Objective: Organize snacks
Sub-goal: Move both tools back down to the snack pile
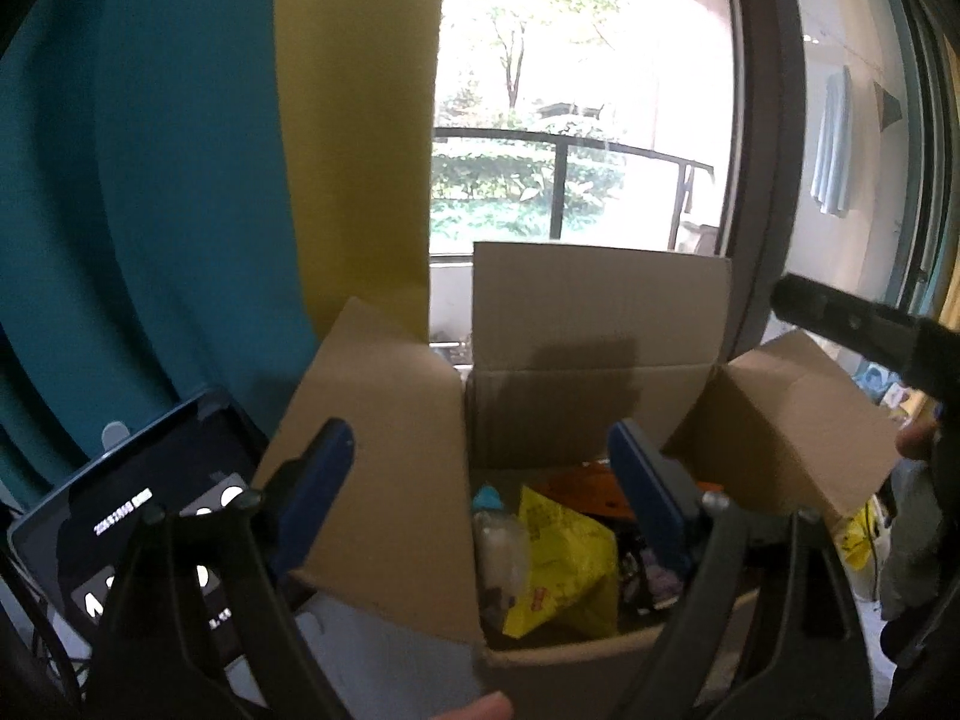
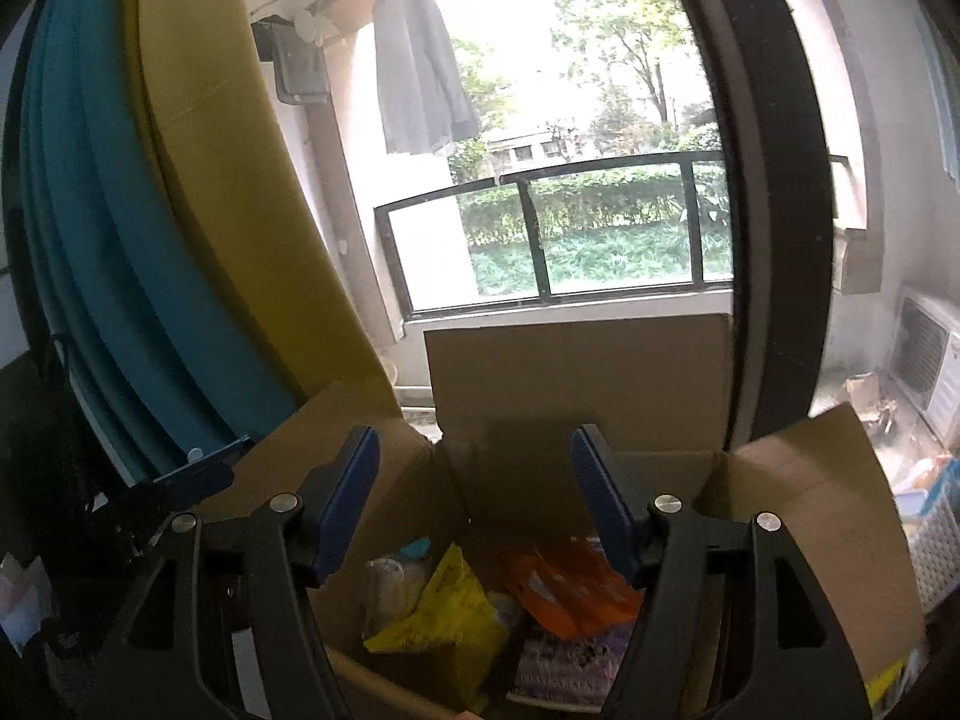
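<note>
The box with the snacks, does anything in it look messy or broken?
Messy, not broken. Inside the cardboard box the snacks lie jumbled: the yellow packet stands tilted on a corner, and the orange packet slants across a purple one. Nothing looks torn or spilled.

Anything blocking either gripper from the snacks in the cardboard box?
Nothing visible. The cardboard box has its flaps folded outward, and the yellow packet and orange packet lie exposed. The left gripper and right gripper are open and empty above them.
</note>
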The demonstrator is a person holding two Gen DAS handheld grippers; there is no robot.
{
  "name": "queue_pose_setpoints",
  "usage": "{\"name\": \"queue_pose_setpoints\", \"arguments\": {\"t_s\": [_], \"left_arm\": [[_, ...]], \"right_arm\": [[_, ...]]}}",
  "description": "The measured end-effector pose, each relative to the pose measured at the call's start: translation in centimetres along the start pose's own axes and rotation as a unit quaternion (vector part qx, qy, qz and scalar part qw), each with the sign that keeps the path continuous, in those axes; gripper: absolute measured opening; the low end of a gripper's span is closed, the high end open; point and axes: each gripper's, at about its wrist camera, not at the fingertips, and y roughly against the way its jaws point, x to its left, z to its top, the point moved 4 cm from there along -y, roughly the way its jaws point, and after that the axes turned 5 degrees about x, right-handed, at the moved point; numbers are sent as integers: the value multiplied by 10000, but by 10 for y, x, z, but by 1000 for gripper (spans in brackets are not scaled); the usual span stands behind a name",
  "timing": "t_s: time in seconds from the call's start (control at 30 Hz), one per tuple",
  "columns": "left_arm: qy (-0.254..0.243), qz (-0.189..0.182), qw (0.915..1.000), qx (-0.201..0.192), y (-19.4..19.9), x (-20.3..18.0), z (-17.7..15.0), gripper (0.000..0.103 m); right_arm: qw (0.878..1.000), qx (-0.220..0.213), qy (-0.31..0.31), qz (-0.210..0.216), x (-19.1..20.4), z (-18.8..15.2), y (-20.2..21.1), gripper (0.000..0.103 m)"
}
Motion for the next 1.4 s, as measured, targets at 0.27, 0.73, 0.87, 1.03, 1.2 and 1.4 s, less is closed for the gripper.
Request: {"name": "queue_pose_setpoints", "arguments": {"t_s": [0.27,0.73,0.87,1.03,1.2,1.4], "left_arm": [[-145,2,9999,-89,29,-18,-7,89],[-238,51,9995,-214,92,-43,-38,89],[-262,77,9994,-218,109,-47,-49,89],[-302,76,9993,-185,127,-56,-68,89],[-353,38,9993,-105,142,-65,-88,89],[-315,-61,9995,68,154,-72,-112,89]], "right_arm": [[10000,-29,-59,46,-1,-17,44,70],[9992,-319,-243,65,-8,-46,111,70],[9990,-365,-225,98,-5,-53,128,70],[9991,-373,-161,133,-4,-69,152,70],[9992,-353,-107,123,-6,-86,171,70],[9994,-344,-37,30,-5,-108,190,70]]}}
